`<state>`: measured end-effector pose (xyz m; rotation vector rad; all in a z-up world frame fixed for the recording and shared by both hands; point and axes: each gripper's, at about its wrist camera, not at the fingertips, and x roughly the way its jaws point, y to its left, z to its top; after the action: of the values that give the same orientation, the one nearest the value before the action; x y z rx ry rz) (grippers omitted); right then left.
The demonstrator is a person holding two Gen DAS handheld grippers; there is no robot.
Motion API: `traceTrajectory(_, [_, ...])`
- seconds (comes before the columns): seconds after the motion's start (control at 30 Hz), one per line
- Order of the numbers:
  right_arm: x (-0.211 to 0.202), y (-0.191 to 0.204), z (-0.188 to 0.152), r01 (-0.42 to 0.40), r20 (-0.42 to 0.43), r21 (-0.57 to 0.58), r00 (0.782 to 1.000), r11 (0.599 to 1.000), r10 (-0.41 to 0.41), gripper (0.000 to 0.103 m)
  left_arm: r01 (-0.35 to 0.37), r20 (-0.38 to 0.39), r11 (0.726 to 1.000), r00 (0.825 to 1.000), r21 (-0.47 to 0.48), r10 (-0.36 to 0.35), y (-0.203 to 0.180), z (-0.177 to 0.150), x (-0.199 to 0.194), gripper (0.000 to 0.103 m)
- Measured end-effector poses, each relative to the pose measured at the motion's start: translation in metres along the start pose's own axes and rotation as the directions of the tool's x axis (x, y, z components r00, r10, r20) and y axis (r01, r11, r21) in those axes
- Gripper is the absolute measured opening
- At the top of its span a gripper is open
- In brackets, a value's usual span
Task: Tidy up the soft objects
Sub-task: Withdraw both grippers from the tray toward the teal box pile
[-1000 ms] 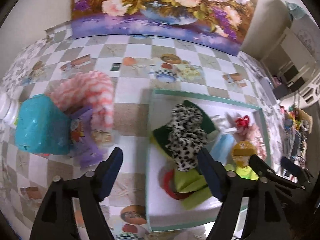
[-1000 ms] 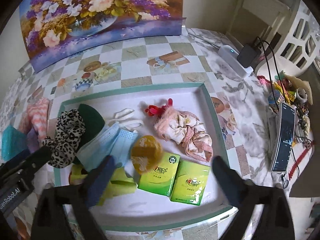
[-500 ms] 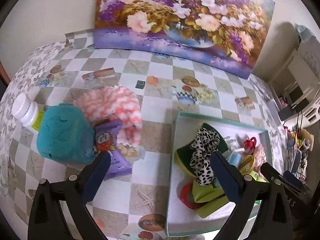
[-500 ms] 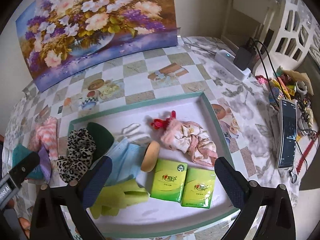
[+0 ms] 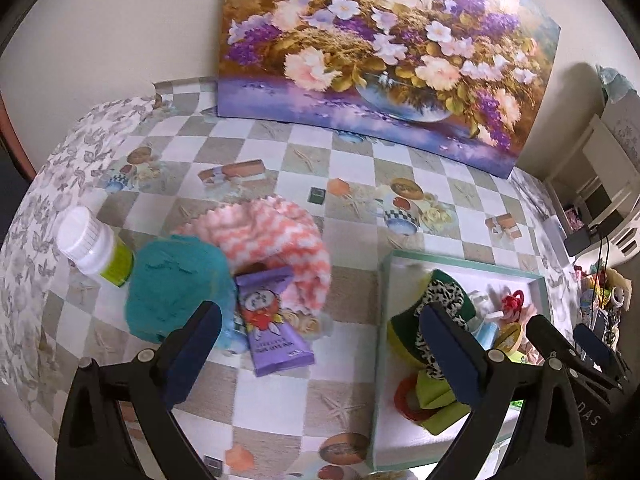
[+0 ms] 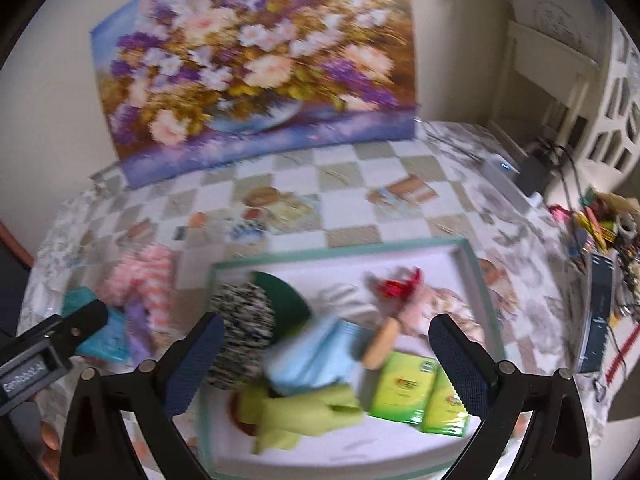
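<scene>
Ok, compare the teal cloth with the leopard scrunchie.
The teal cloth is one plain colour; the leopard scrunchie is black-and-white spotted. The teal cloth lies on the tablecloth beside the pink chevron cloth; the leopard scrunchie sits inside the tray. Both are soft, and neither is gripped.

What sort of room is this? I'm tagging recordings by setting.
Most likely a lived-in home room, perhaps a dining corner: a table under a printed checkered tablecloth, a flower painting propped against the wall, and white shelving with a charger and clutter beside it.
</scene>
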<state>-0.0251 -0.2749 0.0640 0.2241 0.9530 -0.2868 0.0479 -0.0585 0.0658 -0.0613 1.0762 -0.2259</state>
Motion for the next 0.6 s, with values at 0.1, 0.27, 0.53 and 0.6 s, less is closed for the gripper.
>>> traceTrajectory(0.1, [0.0, 0.018, 0.005, -0.051, -0.002, -0.023, 0.999, 0.998, 0.051, 0.103, -0.016, 0.019, 0.999, 1.0, -0.043, 0.017, 0.021, 0.01, -0.006, 0.099])
traceTrajectory(0.27, [0.002, 0.056, 0.012, -0.137, 0.008, -0.075, 0.99, 0.988, 0.138, 0.103, -0.045, -0.003, 0.992, 0.999, -0.116, 0.045, 0.056, 0.022, -0.003, 0.099])
traceTrajectory(0.53, [0.031, 0.109, 0.01, -0.238, -0.05, -0.119, 0.971, 0.964, 0.233, 0.103, -0.048, -0.061, 0.983, 0.997, -0.175, 0.038, 0.074, 0.026, 0.014, 0.099])
traceTrajectory(0.6, [0.04, 0.119, 0.006, -0.248, -0.073, -0.128, 0.968, 0.96, 0.24, 0.103, -0.078, -0.054, 0.98, 0.996, -0.184, 0.069, 0.079, 0.022, 0.011, 0.099])
